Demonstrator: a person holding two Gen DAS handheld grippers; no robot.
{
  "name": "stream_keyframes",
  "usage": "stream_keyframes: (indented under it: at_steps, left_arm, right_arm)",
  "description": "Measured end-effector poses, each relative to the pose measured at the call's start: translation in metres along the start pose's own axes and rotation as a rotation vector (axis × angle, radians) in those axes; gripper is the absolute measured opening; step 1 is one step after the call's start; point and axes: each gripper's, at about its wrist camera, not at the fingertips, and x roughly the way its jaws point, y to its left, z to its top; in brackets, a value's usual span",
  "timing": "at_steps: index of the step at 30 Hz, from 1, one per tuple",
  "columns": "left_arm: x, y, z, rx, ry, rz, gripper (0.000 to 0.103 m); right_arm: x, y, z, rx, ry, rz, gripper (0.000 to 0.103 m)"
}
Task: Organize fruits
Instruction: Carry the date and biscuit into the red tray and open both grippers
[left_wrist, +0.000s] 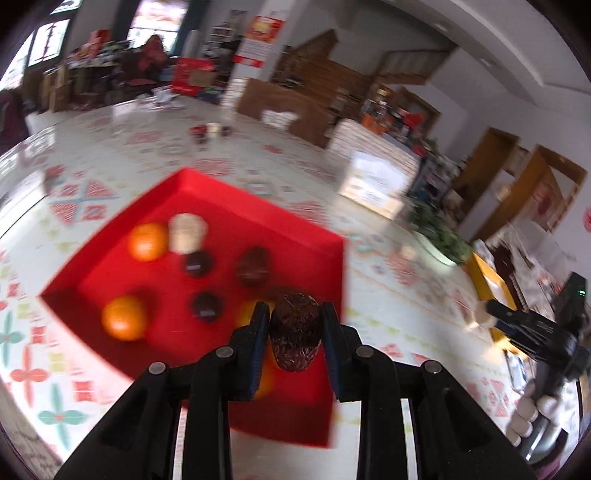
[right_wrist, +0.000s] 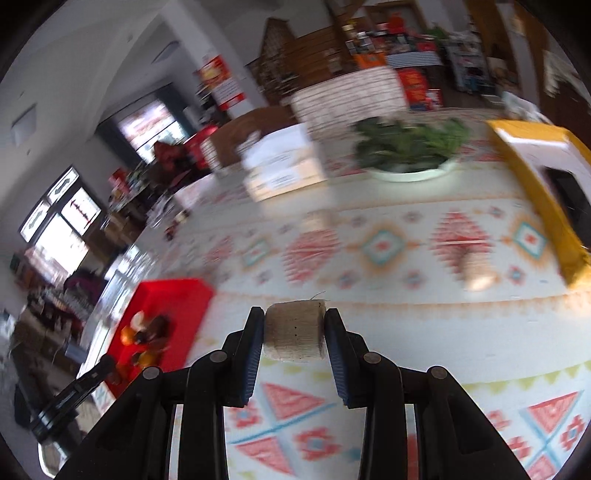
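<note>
My left gripper (left_wrist: 294, 332) is shut on a dark red wrinkled fruit (left_wrist: 295, 334) and holds it above the near corner of a red tray (left_wrist: 207, 199). In the tray lie two oranges (left_wrist: 123, 317), a pale beige fruit (left_wrist: 187, 232) and three dark fruits (left_wrist: 253, 266); another orange shows partly behind my fingers. My right gripper (right_wrist: 295, 334) is shut on a beige, rough cylindrical fruit (right_wrist: 295, 334) above the patterned tablecloth. The red tray (right_wrist: 177, 295) shows at the left in the right wrist view. The right gripper (left_wrist: 491, 314) appears at the right edge of the left wrist view.
A white bowl of green leaves (right_wrist: 410, 151), a yellow box (right_wrist: 539, 177) and a white box (right_wrist: 280, 166) stand at the far side of the table. Another beige item (right_wrist: 476, 266) lies on the cloth near the yellow box. Small dark items (left_wrist: 208, 131) sit at the far table edge.
</note>
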Motion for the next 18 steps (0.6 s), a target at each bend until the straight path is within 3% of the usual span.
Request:
stream_keyframes:
  at_steps: [5, 14, 16, 18]
  left_arm:
    - [0.002, 0.047, 0.003, -0.087, 0.002, 0.048, 0.027]
    - [0.007, 0.078, 0.001, -0.133, 0.018, 0.052, 0.029]
    - [0.003, 0.080, 0.005, -0.127, 0.004, 0.052, 0.035]
    - [-0.004, 0.082, 0.008, -0.134, -0.017, 0.043, 0.051]
  right_arm:
    - [0.032, 0.065, -0.009, -0.097, 0.072, 0.063, 0.037]
    - [0.099, 0.166, -0.037, -0.239, 0.222, 0.173, 0.037]
    - [0.110, 0.180, -0.042, -0.254, 0.250, 0.194, 0.037]
    - [0.121, 0.194, -0.049, -0.268, 0.276, 0.217, 0.037]
